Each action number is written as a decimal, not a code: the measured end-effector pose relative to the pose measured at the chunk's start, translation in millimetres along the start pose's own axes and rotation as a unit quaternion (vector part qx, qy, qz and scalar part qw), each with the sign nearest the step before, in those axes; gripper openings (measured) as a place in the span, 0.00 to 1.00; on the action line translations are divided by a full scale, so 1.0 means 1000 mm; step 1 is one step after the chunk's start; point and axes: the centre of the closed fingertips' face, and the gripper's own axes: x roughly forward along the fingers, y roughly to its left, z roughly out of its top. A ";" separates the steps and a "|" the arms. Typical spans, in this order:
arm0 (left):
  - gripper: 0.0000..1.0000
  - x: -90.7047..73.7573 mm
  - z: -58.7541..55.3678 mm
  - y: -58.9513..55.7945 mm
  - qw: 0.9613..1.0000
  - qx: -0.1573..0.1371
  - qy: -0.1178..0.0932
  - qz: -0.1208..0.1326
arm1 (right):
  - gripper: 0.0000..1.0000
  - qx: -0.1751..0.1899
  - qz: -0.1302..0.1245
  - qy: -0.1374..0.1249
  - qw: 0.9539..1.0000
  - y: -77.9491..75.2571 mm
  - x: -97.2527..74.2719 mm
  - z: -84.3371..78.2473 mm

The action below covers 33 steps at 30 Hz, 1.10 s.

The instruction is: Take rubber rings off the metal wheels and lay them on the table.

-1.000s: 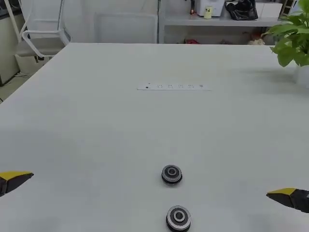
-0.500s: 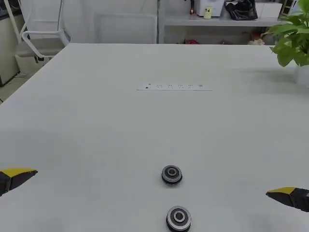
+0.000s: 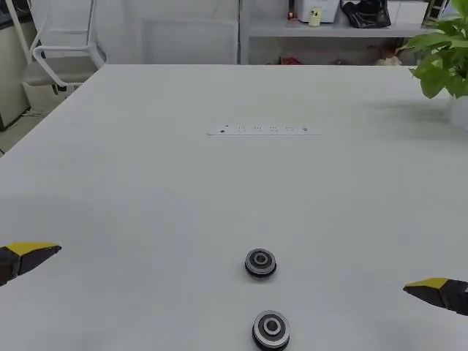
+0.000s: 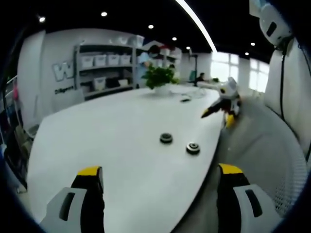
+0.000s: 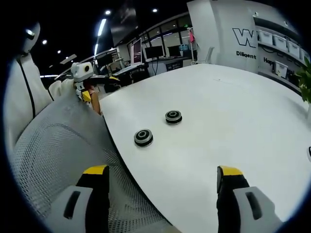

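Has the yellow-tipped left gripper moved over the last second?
Yes. The left gripper has edged up the white table and slightly inward, toward the farther rubber-ringed metal wheel, which has stayed put.

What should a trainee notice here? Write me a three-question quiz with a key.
1. True or false: the left tool is shut on a wheel.
2. How many metal wheels lie on the table?
3. The dark rubber rings are: A) around the wheels; B) loose on the table; C) in the right tool.
Key: 1 false, its jaws stand open and empty. 2 two, counting the near wheel. 3 A.
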 end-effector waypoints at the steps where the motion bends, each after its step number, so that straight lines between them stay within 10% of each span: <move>1: 0.98 0.000 0.001 0.000 1.000 0.001 -0.001 -0.001 | 0.88 0.000 0.000 0.000 1.000 0.000 0.000 0.000; 33: 0.98 0.012 0.010 -0.003 0.999 0.037 0.016 -0.029 | 0.88 0.001 0.007 -0.003 1.000 0.000 0.007 0.001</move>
